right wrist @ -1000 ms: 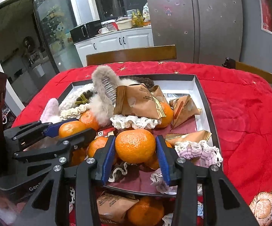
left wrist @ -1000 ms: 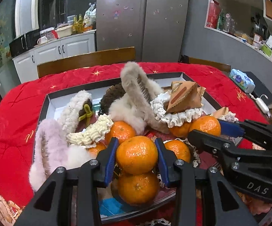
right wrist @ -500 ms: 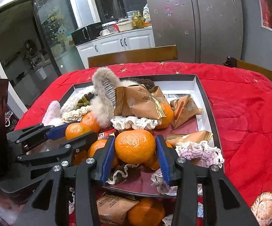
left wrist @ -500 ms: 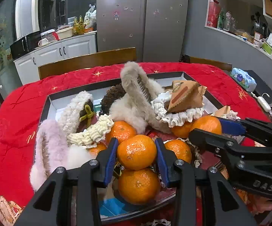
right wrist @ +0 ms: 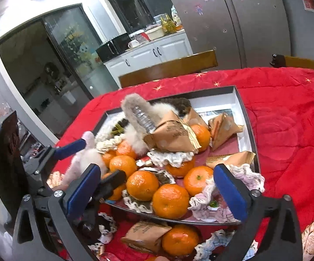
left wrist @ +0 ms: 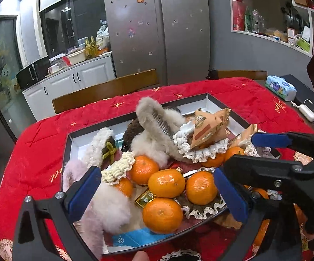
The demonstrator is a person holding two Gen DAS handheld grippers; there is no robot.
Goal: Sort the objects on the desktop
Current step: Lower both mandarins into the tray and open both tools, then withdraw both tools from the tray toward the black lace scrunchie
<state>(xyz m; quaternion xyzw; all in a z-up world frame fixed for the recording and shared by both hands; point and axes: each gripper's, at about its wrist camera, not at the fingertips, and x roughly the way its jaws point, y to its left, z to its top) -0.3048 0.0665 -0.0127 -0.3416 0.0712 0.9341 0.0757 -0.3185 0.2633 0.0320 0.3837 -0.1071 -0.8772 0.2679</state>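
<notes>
Over the crowded tray (left wrist: 209, 97), the left gripper (left wrist: 157, 190) and right gripper (right wrist: 156, 186) are both opening wide, mandarins (left wrist: 166, 186) lying loose between their pads, ungripped.

A shallow tray (left wrist: 207, 97) with a dark rim and white walls sits on the red tablecloth, heaped with mixed things. Glossy tangerines (left wrist: 166, 186) cluster at its near end — one more (right wrist: 179, 240) lies outside it, beside a brown snack packet (right wrist: 145, 232). Fluffy hair claws (left wrist: 157, 119), lace scrunchies (left wrist: 202, 152) and triangular brown packets (left wrist: 209, 130) pile up behind.
</notes>
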